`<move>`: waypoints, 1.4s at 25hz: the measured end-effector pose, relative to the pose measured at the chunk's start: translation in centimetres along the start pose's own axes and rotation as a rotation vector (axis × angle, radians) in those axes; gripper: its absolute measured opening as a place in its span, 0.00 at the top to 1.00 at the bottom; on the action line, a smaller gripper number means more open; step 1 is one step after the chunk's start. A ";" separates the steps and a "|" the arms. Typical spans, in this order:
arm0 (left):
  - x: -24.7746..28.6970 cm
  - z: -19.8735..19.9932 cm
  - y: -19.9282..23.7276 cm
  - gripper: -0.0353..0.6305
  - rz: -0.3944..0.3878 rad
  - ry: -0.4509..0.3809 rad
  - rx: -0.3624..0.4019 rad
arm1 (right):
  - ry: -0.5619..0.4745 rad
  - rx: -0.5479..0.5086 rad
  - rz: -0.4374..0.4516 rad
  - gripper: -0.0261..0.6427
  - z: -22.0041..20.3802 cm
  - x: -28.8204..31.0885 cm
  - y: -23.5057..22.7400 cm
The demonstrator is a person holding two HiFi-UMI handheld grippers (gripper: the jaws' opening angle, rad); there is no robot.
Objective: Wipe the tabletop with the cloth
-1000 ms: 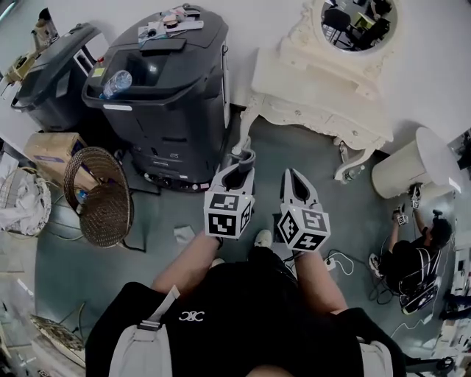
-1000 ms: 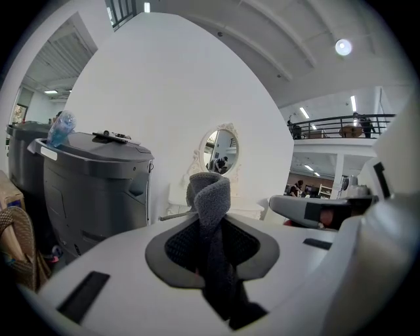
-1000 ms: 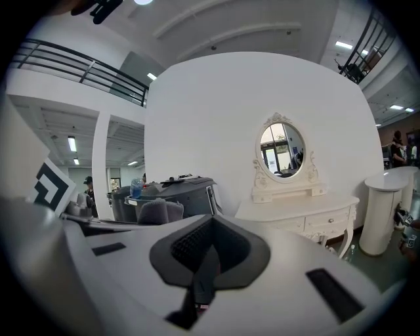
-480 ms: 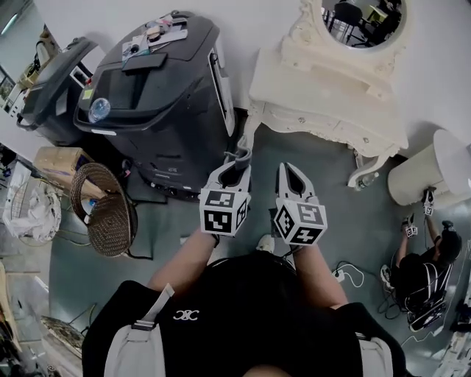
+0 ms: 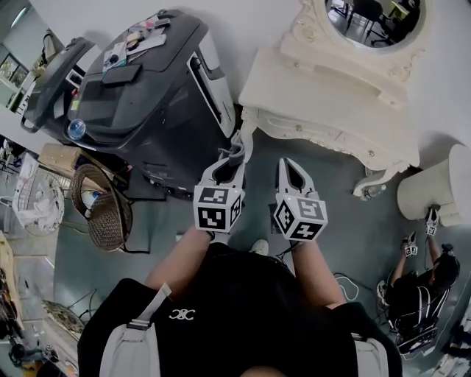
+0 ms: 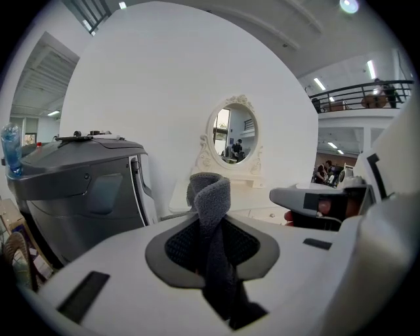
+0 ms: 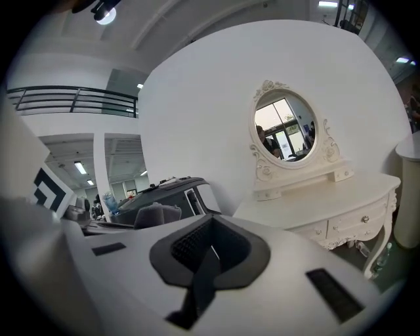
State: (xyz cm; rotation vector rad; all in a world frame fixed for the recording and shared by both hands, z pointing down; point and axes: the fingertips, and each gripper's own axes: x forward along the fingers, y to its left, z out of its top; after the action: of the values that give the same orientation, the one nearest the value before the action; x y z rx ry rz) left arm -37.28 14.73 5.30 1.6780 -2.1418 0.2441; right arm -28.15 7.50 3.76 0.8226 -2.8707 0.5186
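The white dressing table (image 5: 331,88) with an oval mirror (image 5: 375,18) stands against the wall just ahead of both grippers. My left gripper (image 5: 235,156) is shut on a grey cloth (image 5: 238,149), which sticks up folded between the jaws. In the left gripper view the cloth (image 6: 210,197) hides the middle of the table, and the tabletop (image 6: 178,195) shows beside it. My right gripper (image 5: 292,169) is shut with nothing in it, level with the left one. In the right gripper view its jaws (image 7: 211,246) point at the tabletop (image 7: 315,197).
A large dark grey machine (image 5: 147,81) stands left of the table, with a plastic bottle (image 5: 76,129) on it. A wicker basket (image 5: 103,206) lies on the floor at left. A white round bin (image 5: 441,191) and a crouching person (image 5: 416,287) are at right.
The view has shifted toward the dressing table, which now sits closer ahead of both grippers. The grippers keep the same pose side by side, the left still holding the cloth.
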 end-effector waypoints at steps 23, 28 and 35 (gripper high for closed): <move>19.0 -4.2 8.8 0.83 -0.061 0.109 0.132 | 0.119 0.035 -0.123 0.96 -8.1 13.1 -9.2; 25.1 -7.4 10.9 0.84 -0.023 0.097 0.365 | 0.140 -0.013 -0.039 0.96 -15.8 16.1 -12.6; 33.3 -11.8 13.3 0.83 0.056 0.047 0.817 | 0.125 -0.088 0.072 0.96 -25.0 22.6 -18.8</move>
State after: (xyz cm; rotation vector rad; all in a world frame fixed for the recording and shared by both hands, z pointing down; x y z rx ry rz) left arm -54.05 -6.88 31.35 1.9616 -2.1910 1.3014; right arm -36.98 -9.74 37.06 0.6516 -2.7942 0.4312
